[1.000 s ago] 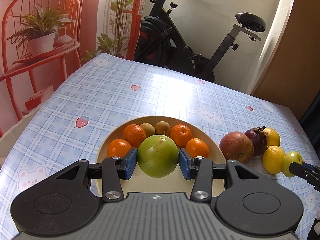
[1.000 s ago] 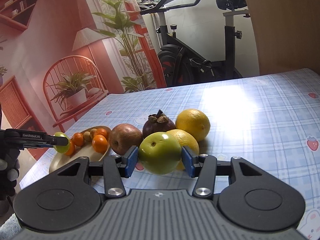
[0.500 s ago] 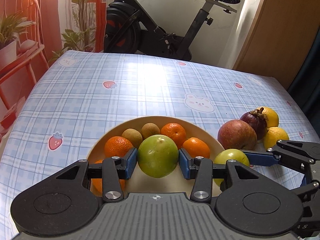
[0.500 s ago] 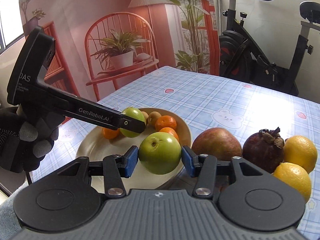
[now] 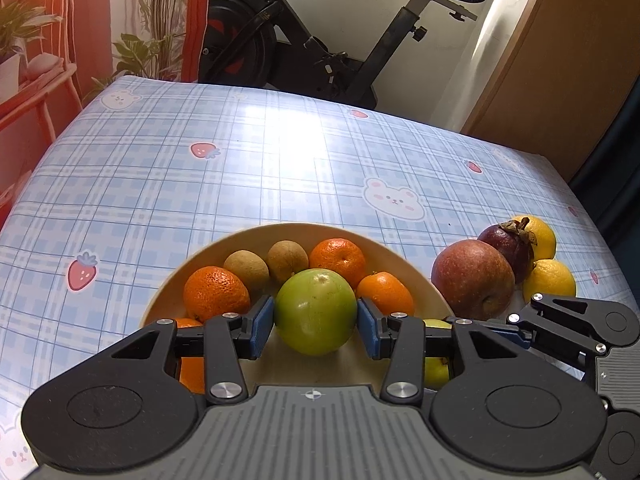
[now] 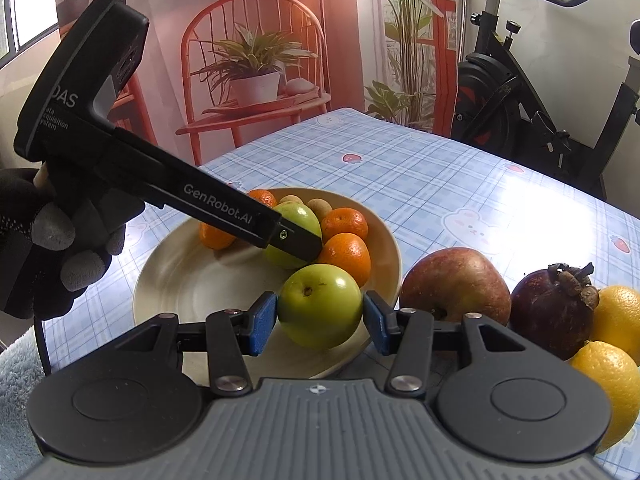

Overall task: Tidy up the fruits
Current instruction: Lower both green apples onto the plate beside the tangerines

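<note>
Over the plate of oranges we see the left gripper and right gripper each clamped on a green apple, with the red apple beside the plate.

The left gripper hides most of 1 orange.

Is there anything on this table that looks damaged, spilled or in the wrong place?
Nothing is spilled or damaged. The red apple, the mangosteen and two lemons lie on the tablecloth beside the plate, while the oranges are already in it. This fits an unfinished sorting.
</note>
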Demonstrator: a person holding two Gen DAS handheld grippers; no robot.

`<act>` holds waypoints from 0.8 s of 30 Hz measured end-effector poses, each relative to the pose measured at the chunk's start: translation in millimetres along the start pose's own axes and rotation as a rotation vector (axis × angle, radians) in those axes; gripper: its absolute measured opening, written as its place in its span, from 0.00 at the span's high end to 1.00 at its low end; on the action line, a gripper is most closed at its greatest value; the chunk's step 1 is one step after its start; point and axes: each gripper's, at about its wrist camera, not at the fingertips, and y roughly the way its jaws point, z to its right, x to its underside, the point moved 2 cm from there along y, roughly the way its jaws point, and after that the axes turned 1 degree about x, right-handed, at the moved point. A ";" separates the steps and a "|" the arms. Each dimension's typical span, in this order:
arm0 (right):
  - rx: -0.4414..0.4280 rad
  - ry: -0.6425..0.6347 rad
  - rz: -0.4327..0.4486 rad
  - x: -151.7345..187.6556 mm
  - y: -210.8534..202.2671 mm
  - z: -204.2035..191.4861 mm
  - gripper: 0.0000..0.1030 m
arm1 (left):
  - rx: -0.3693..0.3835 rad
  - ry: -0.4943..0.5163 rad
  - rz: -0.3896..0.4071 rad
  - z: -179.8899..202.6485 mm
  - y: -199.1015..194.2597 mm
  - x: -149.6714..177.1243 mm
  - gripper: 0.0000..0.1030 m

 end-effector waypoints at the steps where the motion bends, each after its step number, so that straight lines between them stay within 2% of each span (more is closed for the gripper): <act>1: 0.000 -0.002 -0.002 0.1 0.6 -0.7 0.51 | 0.010 -0.017 -0.001 -2.5 -0.4 -0.7 0.53; 4: 0.003 -0.001 -0.003 0.5 1.7 -1.0 0.51 | 0.025 -0.040 0.004 -4.9 -2.4 -1.9 0.51; 13: 0.018 -0.012 -0.007 -1.8 -6.9 -2.7 0.51 | 0.018 -0.011 0.042 3.7 -18.0 0.3 0.51; 20: 0.020 0.001 -0.010 2.9 -15.9 0.5 0.51 | -0.007 0.000 0.086 6.2 -31.5 4.7 0.54; 22: 0.026 0.007 -0.006 2.2 -15.1 0.6 0.54 | -0.011 0.003 0.091 7.5 -33.4 5.9 0.59; 24: 0.017 0.014 -0.003 0.7 -13.9 1.2 0.61 | -0.013 0.004 0.097 7.3 -34.8 6.0 0.59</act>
